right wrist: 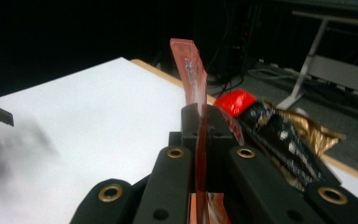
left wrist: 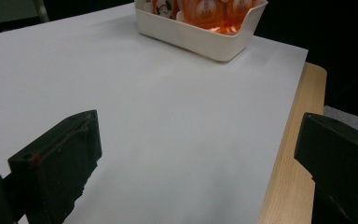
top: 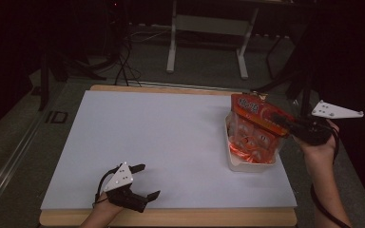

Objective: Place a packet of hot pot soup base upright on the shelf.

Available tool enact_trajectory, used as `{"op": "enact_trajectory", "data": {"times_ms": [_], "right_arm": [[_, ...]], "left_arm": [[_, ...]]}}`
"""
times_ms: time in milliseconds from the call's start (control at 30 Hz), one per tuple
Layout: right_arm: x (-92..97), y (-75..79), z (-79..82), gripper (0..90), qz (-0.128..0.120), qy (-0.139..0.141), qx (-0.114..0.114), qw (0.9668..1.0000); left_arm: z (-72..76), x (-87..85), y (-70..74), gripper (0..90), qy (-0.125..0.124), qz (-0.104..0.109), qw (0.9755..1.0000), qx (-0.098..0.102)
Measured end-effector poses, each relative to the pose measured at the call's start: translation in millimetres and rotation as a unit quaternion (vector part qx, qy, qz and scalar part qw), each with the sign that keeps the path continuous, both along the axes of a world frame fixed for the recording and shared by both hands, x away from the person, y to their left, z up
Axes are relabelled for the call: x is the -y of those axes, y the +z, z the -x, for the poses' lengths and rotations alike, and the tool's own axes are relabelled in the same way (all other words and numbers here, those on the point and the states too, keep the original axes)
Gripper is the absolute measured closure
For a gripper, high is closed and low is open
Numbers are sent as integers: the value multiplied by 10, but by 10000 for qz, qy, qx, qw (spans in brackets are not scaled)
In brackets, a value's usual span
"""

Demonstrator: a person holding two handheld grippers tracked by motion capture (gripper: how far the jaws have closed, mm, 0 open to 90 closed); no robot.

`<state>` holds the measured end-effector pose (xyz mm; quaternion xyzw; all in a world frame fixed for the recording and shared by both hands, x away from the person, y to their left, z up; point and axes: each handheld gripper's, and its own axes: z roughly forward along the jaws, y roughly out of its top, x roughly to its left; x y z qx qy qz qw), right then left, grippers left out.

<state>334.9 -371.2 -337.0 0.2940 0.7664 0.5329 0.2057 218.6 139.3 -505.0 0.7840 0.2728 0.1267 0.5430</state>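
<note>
The snack bag (top: 259, 116) is red and orange with white print on its top band, and its thin edge looks red in the right gripper view. The bin (top: 247, 164) at the right edge of the table is white and holds orange packets with small pictures. The table (top: 171, 218) has a pale white sheet (top: 161, 142) over light wood, and both grippers are black.

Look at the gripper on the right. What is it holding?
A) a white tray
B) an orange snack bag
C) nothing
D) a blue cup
B: the right gripper is shut on the top edge of the orange snack bag, which hangs over the white tray; in the right gripper view the bag's edge sticks up between the closed jaws.
</note>
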Motion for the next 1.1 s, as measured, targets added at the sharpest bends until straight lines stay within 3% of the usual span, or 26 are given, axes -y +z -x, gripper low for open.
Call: {"op": "enact_trajectory", "data": {"times_ms": [300, 567, 600, 833, 1000, 1100], "right_arm": [[151, -267, -11, 900, -216, -154, -203, 9994], [281, -322, 21, 883, -178, -373, -322, 9986], [315, -326, 28, 843, -227, -459, -329, 9981], [344, -240, 61, 730, -394, -568, -271, 9972], [246, -42, 141, 567, -499, -593, -33, 9970], [175, 64, 186, 552, -629, -487, 37, 9968]], "left_arm": [[-11, 7, -15, 12, -7, -13, 10000, -34], [-24, 30, -28, 12, -26, -35, 10000, -69], [-24, 31, -28, 12, -24, -39, 10000, -70], [-30, 28, -39, 12, -19, 0, 9999, -100], [-33, 34, -42, 12, -30, -28, 9999, -100], [-33, 35, -44, 12, -26, -19, 9999, -103]]}}
